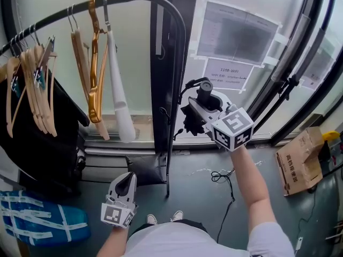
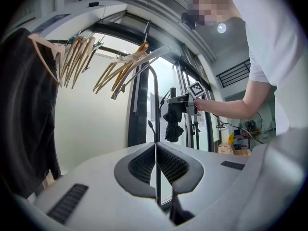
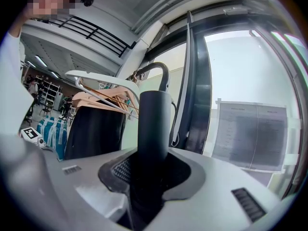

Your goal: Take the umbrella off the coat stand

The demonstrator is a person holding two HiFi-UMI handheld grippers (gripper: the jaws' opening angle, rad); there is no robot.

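Umbrella (image 1: 192, 119) x1, black, folded, just beside upright post of 1 coat stand (image 1: 184, 42), 3 hangers (image 1: 96, 90) near rail bend, more bunched at left, 2 tools, R tool (image 1: 199, 105) part-open, clamped on umbrella handle, L tool (image 1: 126, 180) jaws together, empty, low.

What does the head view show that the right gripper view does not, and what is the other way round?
Only the head view: a cardboard box on the floor and the person's shoes. Only the right gripper view: close up, how the right gripper clamps the umbrella handle, and a black railing overhead. Both: the hangers and the taped papers.
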